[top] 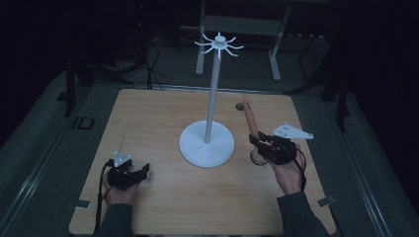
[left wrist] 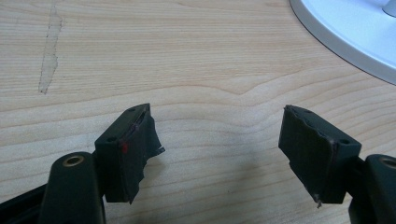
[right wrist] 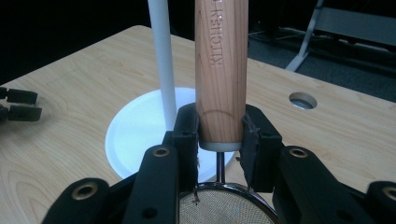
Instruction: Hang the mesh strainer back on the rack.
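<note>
High view: a white stand is seen mid-table; left gripper near left, right gripper right of the base.
Left gripper view: jaws are spread wide over bare table, nothing held.
Right gripper view: jaws are clamped on a strainer's wooden handle, mesh nearest.

Left gripper jaws apart; right gripper jaws clamped.

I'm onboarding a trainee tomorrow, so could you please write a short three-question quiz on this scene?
1. True or false: the left tongs hold something.
2. What do the right tongs grip? A) the white stand's pole B) a strainer's wooden handle C) a cable
3. Fill in: the white stand rests on the ___ table.

Key: 1 false, open and empty; 2 B, the strainer; 3 wooden.
</note>
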